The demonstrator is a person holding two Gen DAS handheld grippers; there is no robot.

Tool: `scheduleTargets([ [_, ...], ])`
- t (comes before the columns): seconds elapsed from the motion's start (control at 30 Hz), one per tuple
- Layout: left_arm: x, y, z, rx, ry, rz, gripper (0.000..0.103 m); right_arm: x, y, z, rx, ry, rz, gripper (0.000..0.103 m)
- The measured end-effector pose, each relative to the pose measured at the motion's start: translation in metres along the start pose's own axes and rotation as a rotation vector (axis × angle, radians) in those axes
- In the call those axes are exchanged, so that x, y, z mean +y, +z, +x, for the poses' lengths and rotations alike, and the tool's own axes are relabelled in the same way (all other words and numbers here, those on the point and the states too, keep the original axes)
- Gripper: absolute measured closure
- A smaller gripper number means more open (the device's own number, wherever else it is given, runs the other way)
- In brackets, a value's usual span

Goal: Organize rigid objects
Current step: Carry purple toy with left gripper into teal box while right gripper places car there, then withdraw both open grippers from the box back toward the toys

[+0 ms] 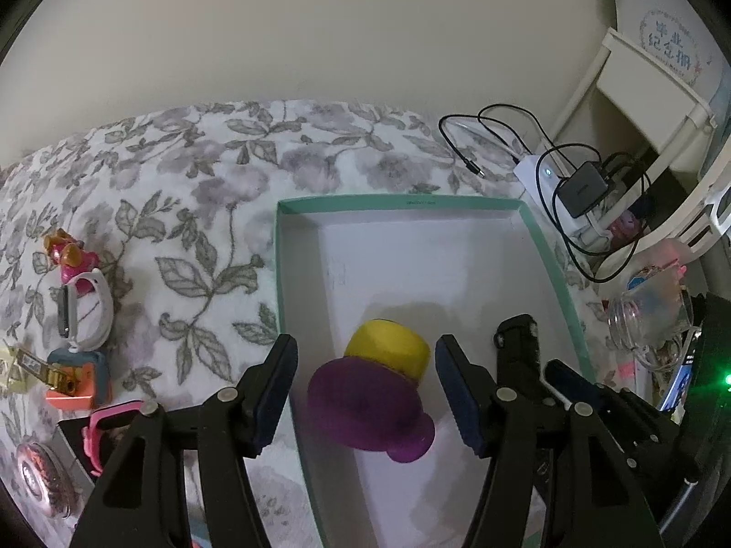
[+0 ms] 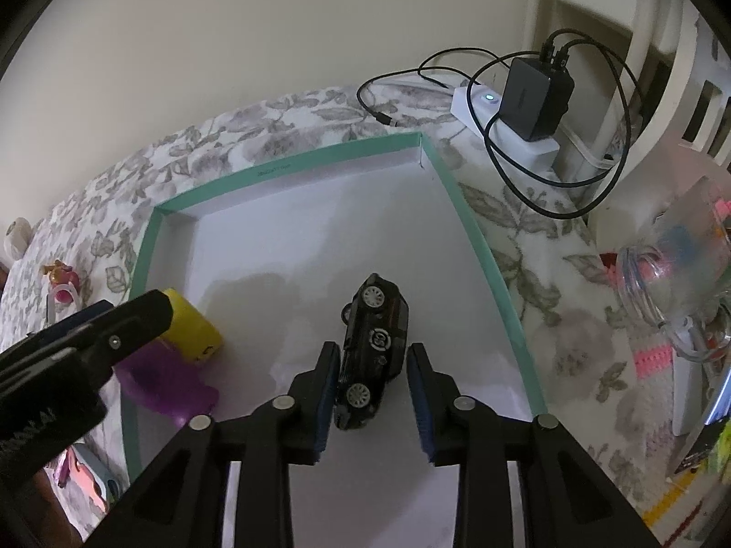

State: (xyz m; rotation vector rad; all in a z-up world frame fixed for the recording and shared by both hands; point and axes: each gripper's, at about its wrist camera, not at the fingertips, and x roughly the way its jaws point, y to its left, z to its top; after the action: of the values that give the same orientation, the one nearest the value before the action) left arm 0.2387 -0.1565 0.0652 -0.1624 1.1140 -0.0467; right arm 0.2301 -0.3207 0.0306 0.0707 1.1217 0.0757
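Dim, soft indoor light reaches my two fisheye views, leaving faint shadows on the box floor [image 2: 320, 246], bowed dark corners, and a blurred jar [image 1: 648, 315].

Plain cream wall [image 1: 320, 23] behind floral bedspread [image 1: 192, 192]; white furniture [image 1: 639, 91], possibly shelf, at right; dim light.

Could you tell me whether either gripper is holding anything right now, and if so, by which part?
Nothing is held. The left gripper stands open around the yellow and purple toy; the right gripper is open around the black toy car on its side.
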Motion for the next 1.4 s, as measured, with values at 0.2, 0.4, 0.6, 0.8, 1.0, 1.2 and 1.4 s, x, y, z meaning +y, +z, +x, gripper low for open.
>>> scheduleTargets([
  [0.2,0.012,-0.003,-0.019,-0.012,0.019,-0.036,0.028,0.001,-0.003,-0.017,-0.009,-0.01,0.003,0.044],
  [0.4,0.031,-0.013,-0.039,-0.023,0.052,-0.074,0.019,0.006,-0.009,-0.04,-0.028,-0.002,0.003,0.03],
  [0.6,0.053,-0.029,-0.061,-0.063,0.111,-0.111,0.009,0.015,-0.018,-0.058,-0.043,-0.002,-0.01,0.012],
  [0.8,0.065,-0.045,-0.085,-0.128,0.17,-0.095,0.0,0.025,-0.028,-0.075,-0.06,-0.004,-0.019,0.0],
  [1.0,0.08,-0.065,-0.099,-0.152,0.177,-0.141,0.0,0.044,-0.039,-0.09,-0.071,0.003,-0.046,0.0],
  [1.2,0.103,-0.075,-0.114,-0.129,0.247,-0.175,0.0,0.068,-0.047,-0.102,-0.082,0.02,-0.075,0.0],
  [1.4,0.142,-0.082,-0.135,-0.106,0.315,-0.216,0.0,0.101,-0.053,-0.107,-0.085,0.044,-0.125,0.0],
])
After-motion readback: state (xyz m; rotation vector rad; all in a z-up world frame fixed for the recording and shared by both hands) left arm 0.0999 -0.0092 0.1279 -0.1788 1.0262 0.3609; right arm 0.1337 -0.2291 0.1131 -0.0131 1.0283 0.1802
